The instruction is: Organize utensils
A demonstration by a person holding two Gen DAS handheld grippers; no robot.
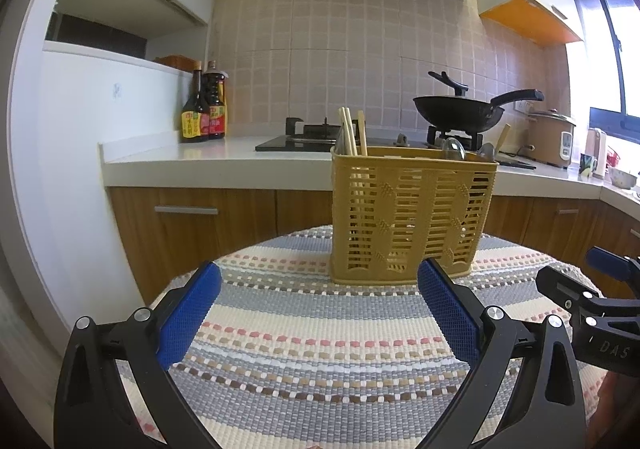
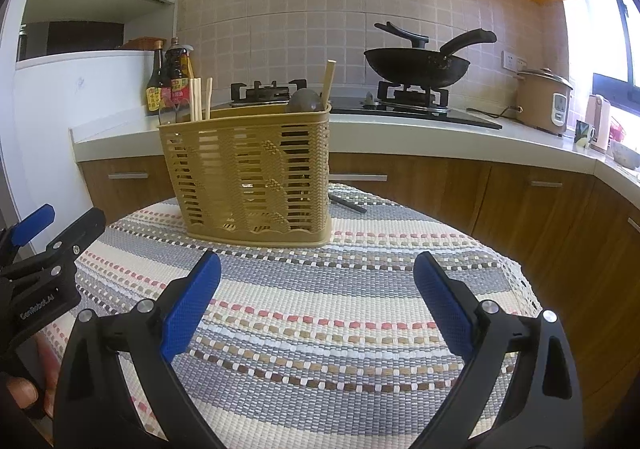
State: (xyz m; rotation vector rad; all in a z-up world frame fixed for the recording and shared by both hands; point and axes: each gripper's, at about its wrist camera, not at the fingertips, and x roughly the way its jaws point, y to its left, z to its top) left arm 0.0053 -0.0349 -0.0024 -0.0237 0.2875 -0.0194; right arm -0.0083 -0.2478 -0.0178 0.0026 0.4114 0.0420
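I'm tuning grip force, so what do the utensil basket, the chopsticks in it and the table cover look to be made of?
Utensil basket: likely moulded plastic, matte tan, with slotted walls and a mock-weave pattern. Chopsticks: pale, dull sticks, probably bamboo or wood. Table cover: coarse woven textile, visibly knotted stripes of grey, cream and pink.

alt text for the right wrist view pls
A tan slotted utensil basket holding chopsticks stands on a striped woven mat, with a dark utensil lying on the mat behind it. The open right gripper hovers in front; the left gripper shows at the left edge.
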